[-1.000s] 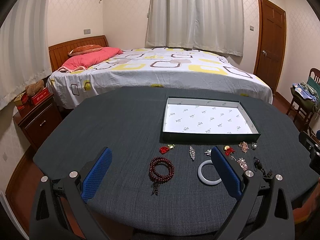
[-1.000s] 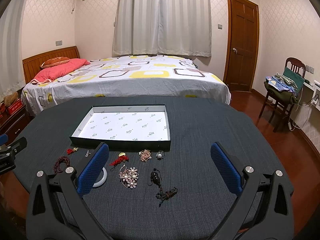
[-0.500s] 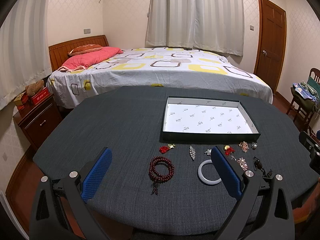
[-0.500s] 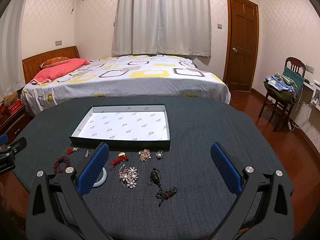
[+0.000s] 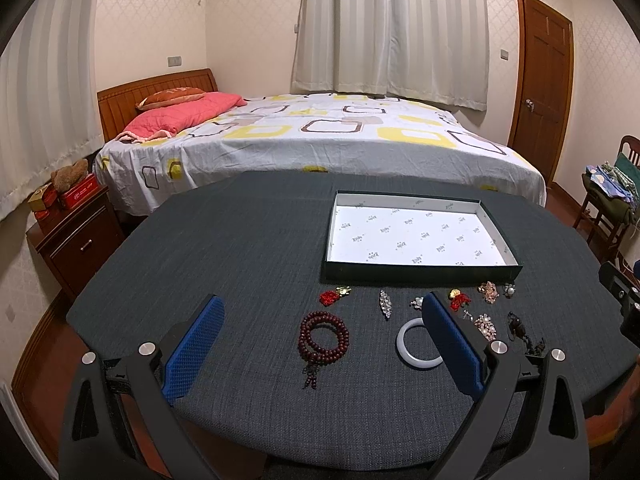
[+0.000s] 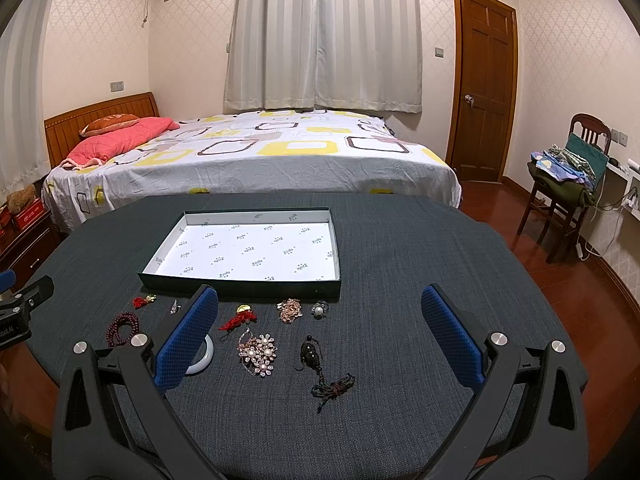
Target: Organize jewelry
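Bead bracelet (image 5: 323, 338) between spread left jaws; tray (image 5: 420, 270) beyond

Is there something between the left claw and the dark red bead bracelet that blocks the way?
No, nothing visible. The left claw is open and the bead bracelet lies on bare table cloth between its fingers.

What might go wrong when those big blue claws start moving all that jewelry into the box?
The pieces lie close together, so wide fingers closing on the flower brooch could nudge the red tassel beside it. The dark corded pendant has a loose trailing cord that may snag or drag. The white bangle lies flat on the cloth and could slip from the pads. Both grippers are open and empty.
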